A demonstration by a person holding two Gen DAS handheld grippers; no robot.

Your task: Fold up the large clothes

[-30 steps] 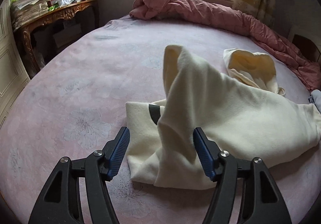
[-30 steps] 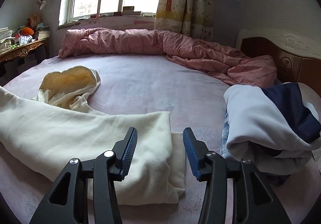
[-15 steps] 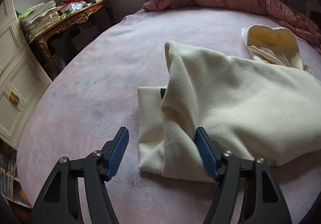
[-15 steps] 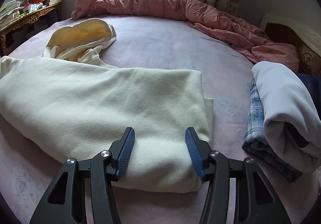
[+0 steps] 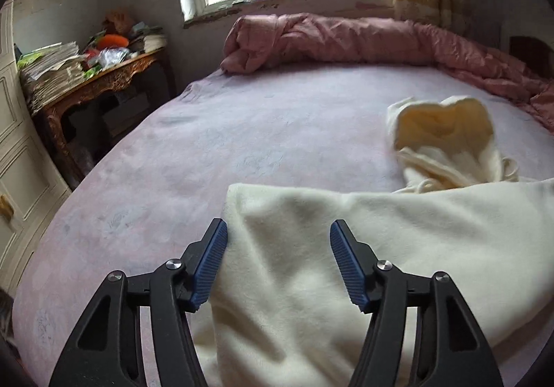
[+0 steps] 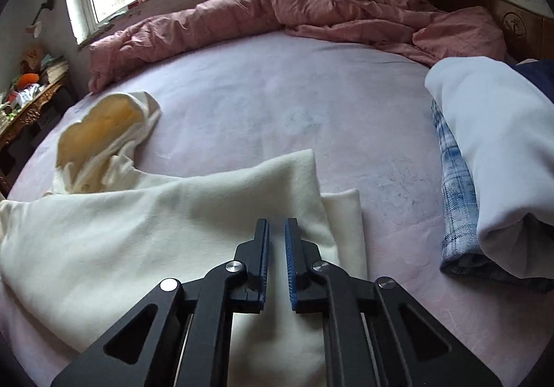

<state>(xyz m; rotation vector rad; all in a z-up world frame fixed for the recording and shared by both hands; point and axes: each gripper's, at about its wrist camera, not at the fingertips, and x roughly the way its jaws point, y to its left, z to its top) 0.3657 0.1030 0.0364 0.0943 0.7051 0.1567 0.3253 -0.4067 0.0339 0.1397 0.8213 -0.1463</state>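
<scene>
Hoodie: cream fleece, lies on the bed near the front edge, folded over on itself lengthwise; hood stretches out toward the duvet.

Left view, left gripper: jaws apart and closing slightly; the hoodie's left end sits between them. Left pad touches or nearly touches the cloth edge, right pad looks clear of it. No pinch yet.

Left view, cloth: thick, soft, bulges where it is doubled; broad wrinkles, no stiffness. Judged light to medium weight, will sag from any single hold.

Left view, surroundings: side table with clutter at left, well apart from the hoodie.

Right view, right gripper: jaws closing, only a narrow slit left. They sit over the hoodie's right end; cannot tell whether cloth is caught between the pads.

Right view, layers: upper fold stops short of the layer below, whose edge pokes out at right, so the stack is uneven.

Right view, neighbours: folded stack, white over blue plaid, near on the right, not touching.

Grip advice: fleece is grippy, not slippery, not fragile. Judged best to take both end corners through all layers, one gripper each, near the folded edge, so the layers do not slide apart.

Risk: a pinch on the top layer alone would let the lower one trail; hood and drawstring may drag.
</scene>
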